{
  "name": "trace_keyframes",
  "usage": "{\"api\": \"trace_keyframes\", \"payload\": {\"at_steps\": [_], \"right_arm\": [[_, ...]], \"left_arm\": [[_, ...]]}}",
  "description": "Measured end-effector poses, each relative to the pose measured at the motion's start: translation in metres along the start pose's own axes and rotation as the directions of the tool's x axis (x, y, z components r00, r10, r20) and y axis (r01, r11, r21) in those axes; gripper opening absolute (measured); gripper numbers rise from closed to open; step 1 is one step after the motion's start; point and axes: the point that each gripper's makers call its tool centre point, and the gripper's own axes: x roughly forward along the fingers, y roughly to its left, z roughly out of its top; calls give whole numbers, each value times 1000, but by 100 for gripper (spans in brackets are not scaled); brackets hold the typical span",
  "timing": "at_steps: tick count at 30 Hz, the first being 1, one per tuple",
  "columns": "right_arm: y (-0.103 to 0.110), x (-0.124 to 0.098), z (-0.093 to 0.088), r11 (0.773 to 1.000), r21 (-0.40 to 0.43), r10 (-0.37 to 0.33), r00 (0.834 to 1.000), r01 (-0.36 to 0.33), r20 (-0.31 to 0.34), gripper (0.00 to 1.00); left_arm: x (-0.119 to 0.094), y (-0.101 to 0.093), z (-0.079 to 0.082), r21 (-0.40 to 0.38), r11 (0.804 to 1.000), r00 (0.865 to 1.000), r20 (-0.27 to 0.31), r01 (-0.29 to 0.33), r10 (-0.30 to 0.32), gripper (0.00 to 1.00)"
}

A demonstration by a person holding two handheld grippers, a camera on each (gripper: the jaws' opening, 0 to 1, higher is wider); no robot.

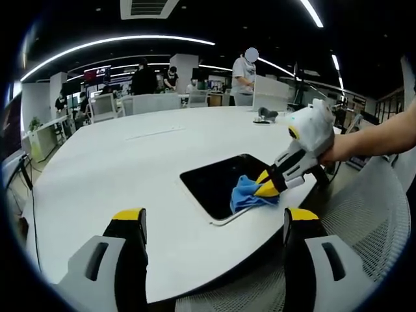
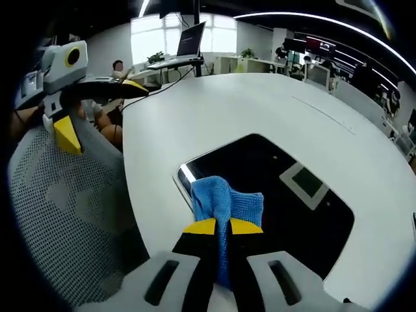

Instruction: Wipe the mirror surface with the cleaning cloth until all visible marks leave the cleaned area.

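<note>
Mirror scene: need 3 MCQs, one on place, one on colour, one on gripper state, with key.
1. Where does the cloth lie?
A. on the mirror's near edge
B. on a chair seat
C. on the floor

2. The cloth's colour?
A. red
B. blue
C. white

3. How is the left gripper?
A. shut on the cloth
B. shut on a cable
C. open, holding nothing

Key: 1 A, it sits on the dark mirror on the white table; 2 B, blue in both views; 3 C, its jaws stand apart while the right gripper pinches the cloth.

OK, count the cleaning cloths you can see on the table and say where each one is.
1. The blue cloth is pinched in the right gripper and lies on the near edge of the dark mirror. Others could be hidden outside these views.
</note>
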Motion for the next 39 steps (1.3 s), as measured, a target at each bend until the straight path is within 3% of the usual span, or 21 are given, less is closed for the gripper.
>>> {"api": "trace_keyframes", "payload": {"at_steps": [25,39], "right_arm": [[-15,-13,-14,999,35,-15,1000,15,-10,0],[-15,-12,-13,1000,-21,-2,1000,2,-9,0]], "left_arm": [[0,0,1,0,1000,1000,2,3,-3,85],[0,1,1,1,1000,1000,6,2,-2,85]]}}
